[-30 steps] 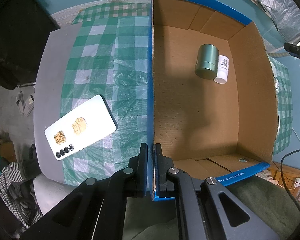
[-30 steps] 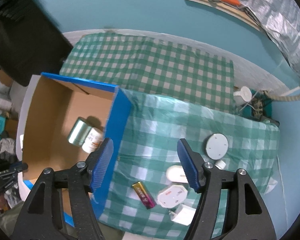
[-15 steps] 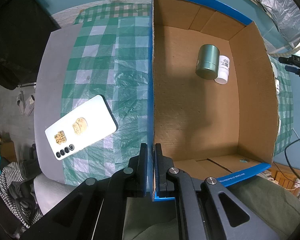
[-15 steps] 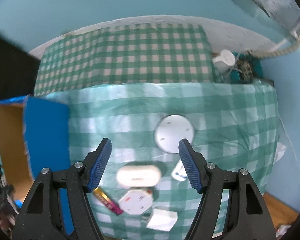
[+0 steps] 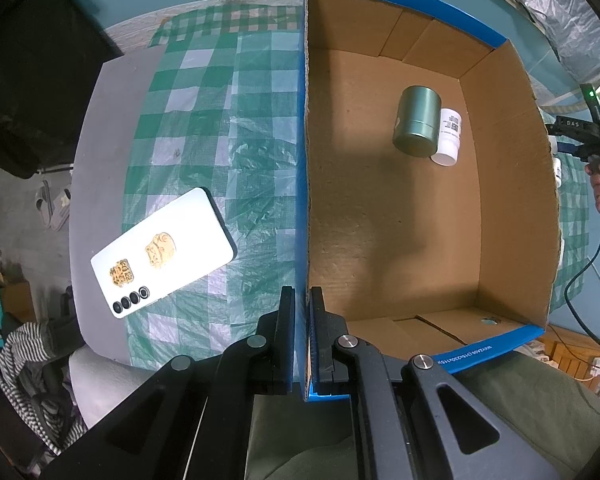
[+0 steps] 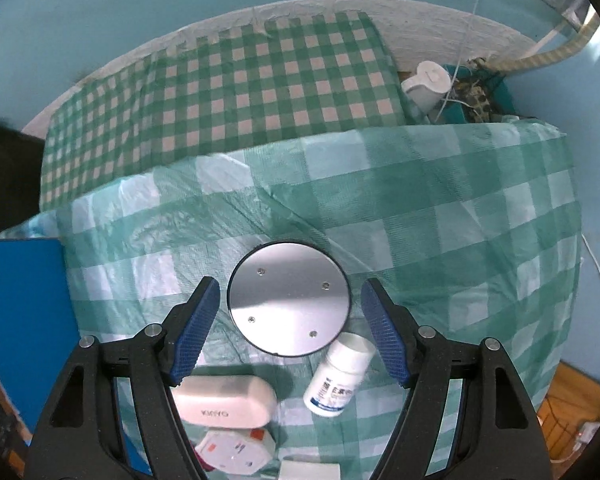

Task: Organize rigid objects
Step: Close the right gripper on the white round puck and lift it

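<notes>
Disc (image 6: 288, 298) beside bottle (image 6: 337, 377), case (image 6: 223, 400)

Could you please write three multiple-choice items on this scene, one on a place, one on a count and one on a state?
1. Where does the green canister lie?
A. on the checked cloth
B. inside the cardboard box
C. on the white phone

2. How many items lie in the box?
A. two
B. four
C. none

3. What is the left gripper doing?
A. hanging open over the phone
B. holding the canister
C. clamping the box's blue-edged wall

Answers:
1 B, it rests on the box floor beside a white bottle.
2 A, only canister and bottle show there.
3 C, its fingers pinch the wall.
</notes>
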Demonstrator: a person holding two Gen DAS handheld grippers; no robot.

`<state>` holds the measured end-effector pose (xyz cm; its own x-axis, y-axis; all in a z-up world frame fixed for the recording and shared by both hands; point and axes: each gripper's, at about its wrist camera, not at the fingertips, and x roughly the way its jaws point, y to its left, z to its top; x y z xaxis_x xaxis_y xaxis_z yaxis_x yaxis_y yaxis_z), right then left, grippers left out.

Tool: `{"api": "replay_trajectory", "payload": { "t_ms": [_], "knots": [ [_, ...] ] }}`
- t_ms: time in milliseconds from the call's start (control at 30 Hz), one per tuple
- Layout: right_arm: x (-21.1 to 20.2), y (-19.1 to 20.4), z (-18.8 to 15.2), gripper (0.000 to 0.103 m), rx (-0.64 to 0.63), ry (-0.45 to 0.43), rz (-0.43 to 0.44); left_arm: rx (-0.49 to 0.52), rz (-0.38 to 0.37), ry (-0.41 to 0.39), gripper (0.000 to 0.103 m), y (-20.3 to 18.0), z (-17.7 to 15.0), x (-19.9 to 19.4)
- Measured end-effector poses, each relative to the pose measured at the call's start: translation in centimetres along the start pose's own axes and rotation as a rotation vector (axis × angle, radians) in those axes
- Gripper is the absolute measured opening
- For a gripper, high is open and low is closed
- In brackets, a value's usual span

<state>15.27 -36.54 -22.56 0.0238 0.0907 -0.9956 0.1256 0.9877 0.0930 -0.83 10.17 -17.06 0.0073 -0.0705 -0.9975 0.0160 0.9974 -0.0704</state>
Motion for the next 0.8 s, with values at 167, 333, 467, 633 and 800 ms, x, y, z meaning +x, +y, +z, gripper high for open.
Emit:
{"api": "replay_trajectory", "payload": {
  "t_ms": [167,333,467,633,800],
  "knots": [
    [0.8,0.6,-0.2,0.073,-0.035,-0.009,-0.046,-0.001,0.001,0.003,0.006,0.0,0.0,0.1],
    [1.1,0.6,-0.1,0.071,-0.041,-0.021,-0.058,-0.001,0.001,0.003,0.006,0.0,0.0,0.1],
    [1.2,1.0,-0.2,0.062,-0.070,-0.036,-0.076,-0.002,0.001,0.002,0.006,0.0,0.0,0.1],
    [1.2,1.2,-0.1,0.062,-0.082,-0.033,-0.074,-0.001,0.000,0.004,0.006,0.0,-0.1,0.2],
    [1.1,1.7,-0.5,0.062,-0.090,-0.027,-0.040,-0.001,0.000,0.004,0.006,0.0,0.0,0.2]
  ]
}}
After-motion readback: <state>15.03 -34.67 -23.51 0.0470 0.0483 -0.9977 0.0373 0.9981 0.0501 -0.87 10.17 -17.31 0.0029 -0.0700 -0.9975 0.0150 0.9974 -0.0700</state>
